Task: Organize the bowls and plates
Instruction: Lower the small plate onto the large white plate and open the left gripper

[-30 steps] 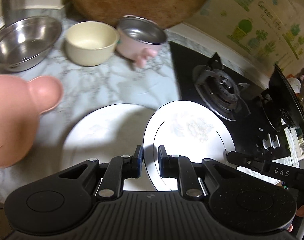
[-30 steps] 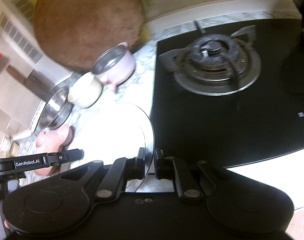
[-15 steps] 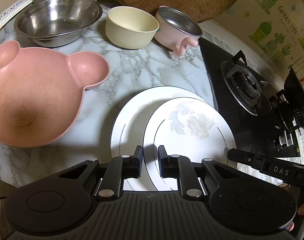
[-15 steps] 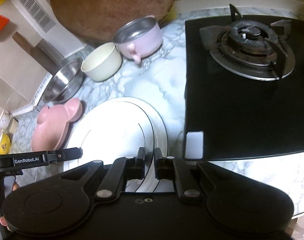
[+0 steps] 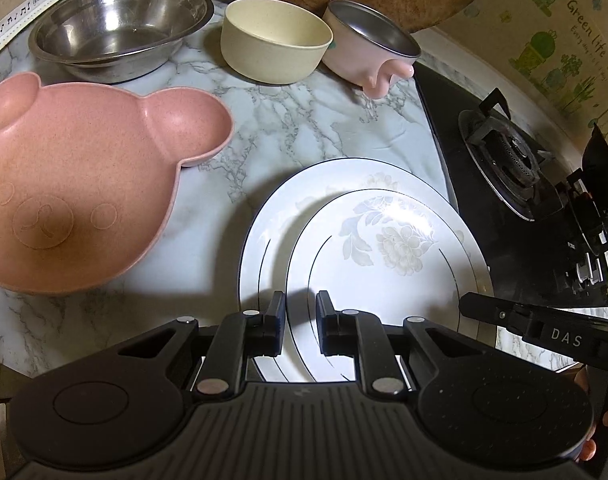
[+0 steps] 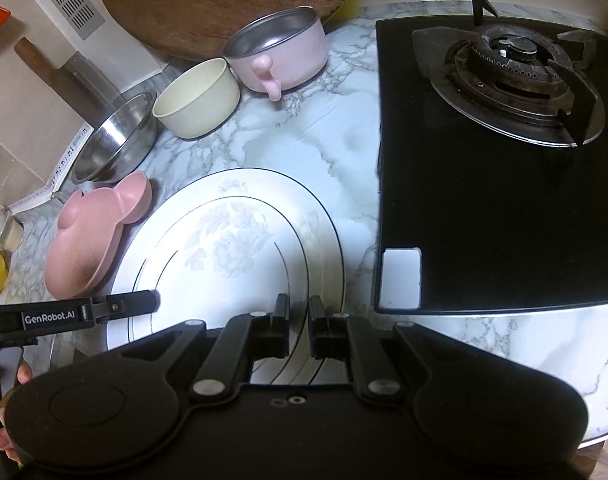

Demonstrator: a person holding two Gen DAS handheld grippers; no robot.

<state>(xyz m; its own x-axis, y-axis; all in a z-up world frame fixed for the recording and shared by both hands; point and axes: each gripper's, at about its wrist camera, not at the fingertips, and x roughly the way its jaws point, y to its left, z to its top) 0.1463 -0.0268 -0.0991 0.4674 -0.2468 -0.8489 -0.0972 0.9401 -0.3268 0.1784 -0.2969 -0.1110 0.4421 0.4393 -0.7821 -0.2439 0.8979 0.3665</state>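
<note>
Both my grippers pinch the smaller floral plate (image 5: 384, 256) by its near rim, left gripper (image 5: 300, 322) and right gripper (image 6: 298, 326) alike. It sits over the larger plate (image 5: 272, 216), just left of the stove (image 6: 504, 184).

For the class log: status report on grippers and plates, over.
Left gripper and right gripper both clamp the smaller floral white plate, over the larger white plate. Pink bear-shaped dish alongside, clear.
</note>
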